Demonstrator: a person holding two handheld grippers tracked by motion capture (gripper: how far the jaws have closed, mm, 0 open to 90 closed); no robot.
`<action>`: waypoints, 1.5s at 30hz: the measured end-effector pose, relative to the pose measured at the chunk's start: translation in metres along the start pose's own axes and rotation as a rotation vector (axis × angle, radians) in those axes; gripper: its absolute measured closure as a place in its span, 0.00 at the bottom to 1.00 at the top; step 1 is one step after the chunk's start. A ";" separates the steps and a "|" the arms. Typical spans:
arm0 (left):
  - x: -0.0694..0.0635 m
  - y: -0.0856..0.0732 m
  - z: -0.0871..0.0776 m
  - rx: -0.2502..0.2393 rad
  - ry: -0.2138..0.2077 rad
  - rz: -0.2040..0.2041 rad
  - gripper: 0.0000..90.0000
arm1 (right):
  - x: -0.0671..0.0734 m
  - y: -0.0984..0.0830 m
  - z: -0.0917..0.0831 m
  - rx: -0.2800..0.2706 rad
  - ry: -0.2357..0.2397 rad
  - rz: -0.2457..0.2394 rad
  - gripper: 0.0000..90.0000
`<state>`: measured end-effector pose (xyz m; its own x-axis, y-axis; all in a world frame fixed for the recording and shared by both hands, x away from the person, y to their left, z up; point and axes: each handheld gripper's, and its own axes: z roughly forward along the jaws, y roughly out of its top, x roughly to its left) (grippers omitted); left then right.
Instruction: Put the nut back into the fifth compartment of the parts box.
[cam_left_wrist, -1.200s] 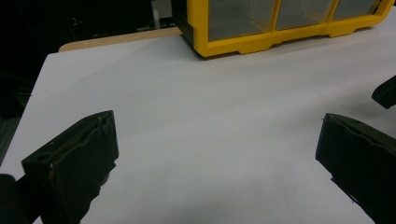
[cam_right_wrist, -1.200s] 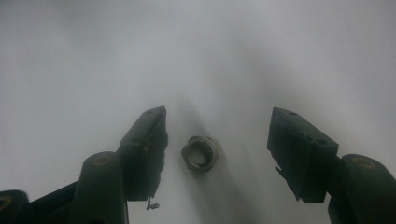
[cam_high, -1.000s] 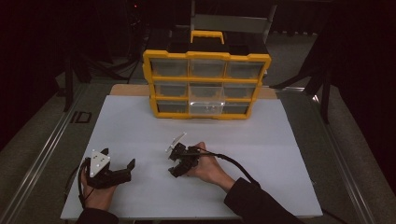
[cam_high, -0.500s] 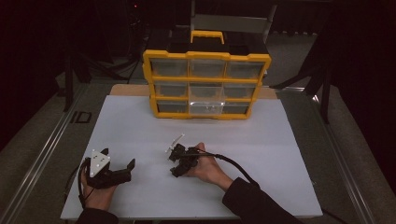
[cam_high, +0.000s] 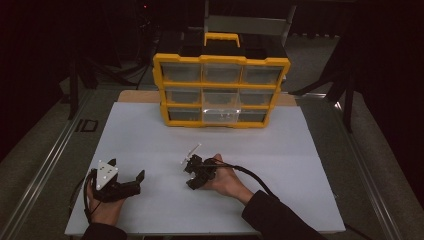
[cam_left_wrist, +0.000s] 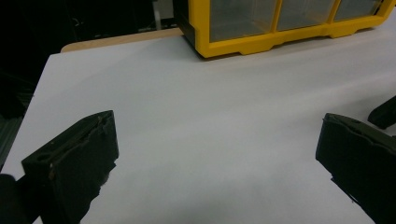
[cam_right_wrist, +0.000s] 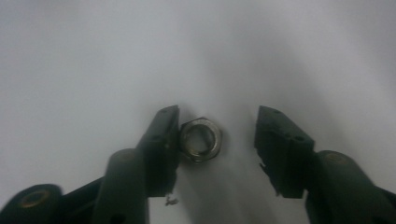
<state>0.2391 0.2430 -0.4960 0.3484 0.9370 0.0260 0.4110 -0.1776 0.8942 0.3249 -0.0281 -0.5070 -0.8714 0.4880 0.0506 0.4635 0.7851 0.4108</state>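
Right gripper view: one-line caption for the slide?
Right gripper, jaws just closing, straddles a hex nut flat on the white table; one pad beside it, the other still clear.

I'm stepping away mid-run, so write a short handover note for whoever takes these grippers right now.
Right gripper: jaws have just been closing around the small silver metal hex nut lying flat on the white table sheet; one jaw at its side, the other apart, not yet clamped.
Left gripper: open, nothing between its jaws, resting low at the sheet's near left.
Yellow drawer organiser with clear drawers: at the far edge.
Done: nut bracketed.
Left: probably grip and lift it.
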 end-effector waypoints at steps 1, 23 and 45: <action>0.000 0.000 0.000 -0.001 0.000 0.000 0.00 | 0.001 0.000 0.000 0.002 0.003 -0.005 0.60; 0.000 0.000 0.001 0.001 -0.002 -0.001 0.00 | 0.000 0.004 -0.001 0.051 -0.002 -0.042 0.78; 0.000 0.000 0.000 0.001 0.000 0.000 0.00 | 0.000 0.005 -0.010 0.052 -0.003 -0.053 0.78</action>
<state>0.2394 0.2427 -0.4963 0.3484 0.9370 0.0254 0.4122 -0.1775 0.8937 0.3252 -0.0281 -0.4963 -0.8943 0.4466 0.0270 0.4248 0.8286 0.3647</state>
